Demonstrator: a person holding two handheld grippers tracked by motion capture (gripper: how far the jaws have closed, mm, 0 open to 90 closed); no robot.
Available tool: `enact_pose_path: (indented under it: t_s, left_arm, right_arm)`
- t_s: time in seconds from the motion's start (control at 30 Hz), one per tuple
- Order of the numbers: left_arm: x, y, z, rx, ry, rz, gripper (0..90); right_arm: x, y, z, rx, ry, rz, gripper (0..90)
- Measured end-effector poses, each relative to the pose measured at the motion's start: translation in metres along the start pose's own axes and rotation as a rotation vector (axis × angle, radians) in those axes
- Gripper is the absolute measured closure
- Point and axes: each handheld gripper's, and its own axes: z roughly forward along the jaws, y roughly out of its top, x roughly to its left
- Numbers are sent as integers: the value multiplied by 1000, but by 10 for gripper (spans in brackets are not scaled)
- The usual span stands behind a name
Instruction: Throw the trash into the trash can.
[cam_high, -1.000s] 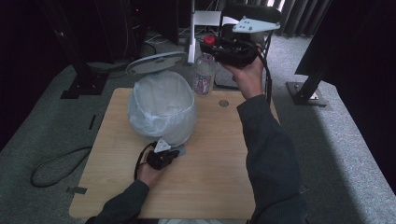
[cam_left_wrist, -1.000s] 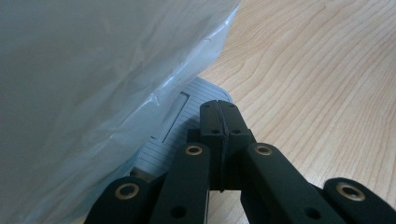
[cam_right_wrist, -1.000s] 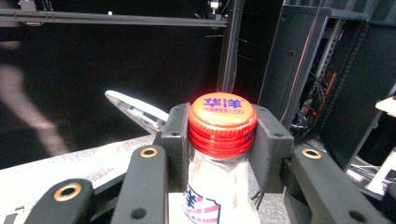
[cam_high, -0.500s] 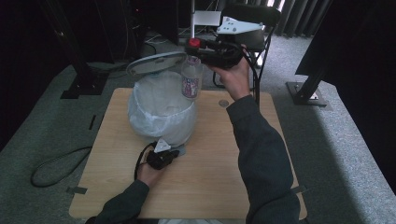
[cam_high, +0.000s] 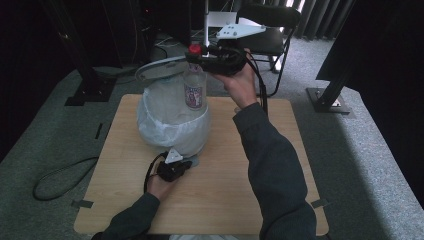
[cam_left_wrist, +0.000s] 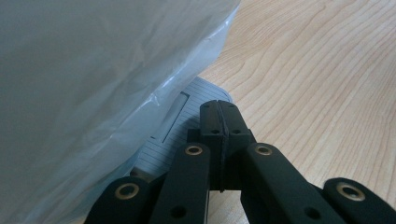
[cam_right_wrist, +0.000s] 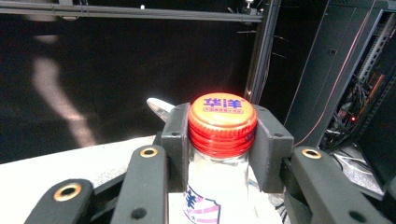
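Note:
A clear glass bottle (cam_high: 194, 89) with a red cap (cam_right_wrist: 222, 116) and a pink-and-blue label hangs upright over the open bin (cam_high: 172, 125), which is lined with a white plastic bag (cam_left_wrist: 93, 70). My right gripper (cam_high: 196, 51) is shut on the bottle's neck just under the cap, one pad on each side (cam_right_wrist: 222, 135). The bin's grey lid (cam_high: 160, 70) stands raised behind the bottle. My left gripper (cam_high: 181, 164) is shut with nothing between its jaws. Its tips (cam_left_wrist: 218, 109) rest on the grey ribbed pedal (cam_left_wrist: 187, 114) at the foot of the bin.
The bin stands at the back left of the wooden table (cam_high: 225, 190). A black chair (cam_high: 270, 30) and metal stand feet (cam_high: 330, 102) sit on the carpet beyond the table. A black cable (cam_high: 60, 180) loops on the floor at the left.
My right gripper has carried the bottle leftward, from past the bin's right rim to above its opening. The left gripper has stayed on the pedal.

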Motion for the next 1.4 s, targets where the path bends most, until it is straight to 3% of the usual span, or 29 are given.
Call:
enact_pose_path:
  t_s: [0.9, 1.4]
  left_arm:
    - [0, 0, 0, 0, 1, -2, 900]
    - [0, 0, 0, 0, 1, 0, 900]
  right_arm:
    - [26, 0, 39, 27, 79, -26, 621]
    - [25, -17, 49, 64, 82, -23, 621]
